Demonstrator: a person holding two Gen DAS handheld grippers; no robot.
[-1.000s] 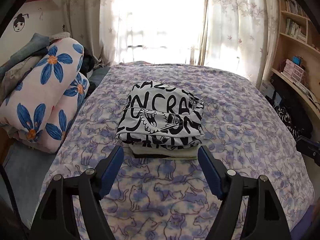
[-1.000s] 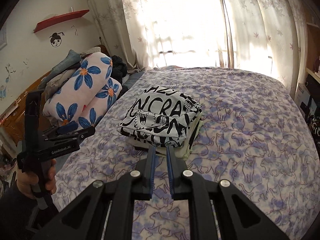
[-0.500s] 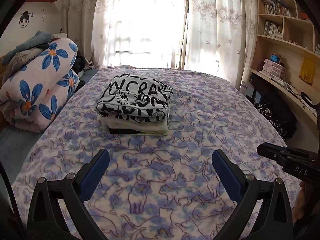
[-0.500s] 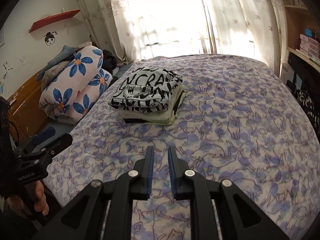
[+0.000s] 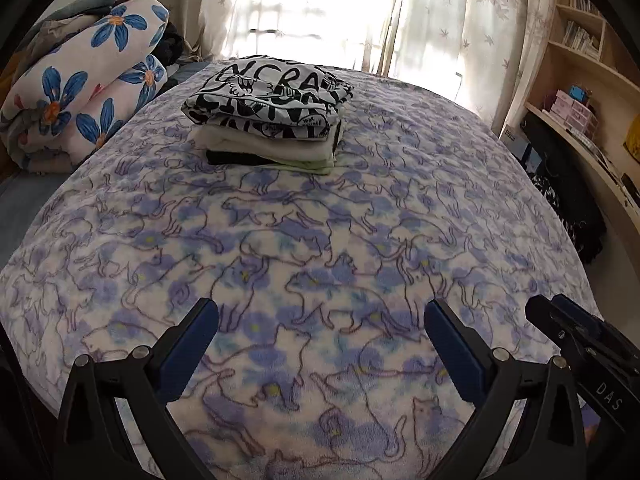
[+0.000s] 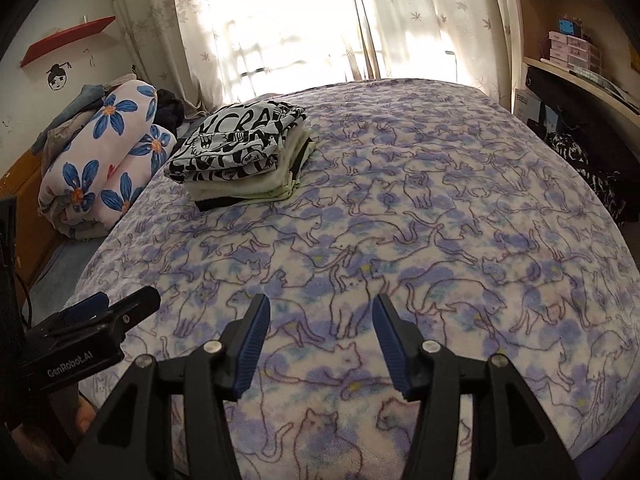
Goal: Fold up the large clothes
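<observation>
A stack of folded clothes (image 5: 272,120) (image 6: 244,156) lies at the far left of the bed, topped by a black-and-white lettered shirt over pale and dark garments. My left gripper (image 5: 320,316) hovers over the near part of the cat-print blanket (image 5: 320,240) (image 6: 440,220), wide open with nothing between its fingers. My right gripper (image 6: 320,312) hangs over the blanket's near edge; its jaws are opening and hold nothing. Each gripper shows at the edge of the other's view: the right gripper's body (image 5: 580,340), the left gripper's body (image 6: 92,328).
A rolled quilt with blue flowers (image 5: 80,92) (image 6: 100,160) and other bedding lie left of the bed. Curtains (image 5: 320,12) cover a bright window behind. Wooden shelves (image 5: 580,92) with boxes and a dark bag stand at the right.
Both grippers have pulled back from the stack toward the bed's near edge and sunk lower. The left gripper widened; the right went from nearly shut to open.
</observation>
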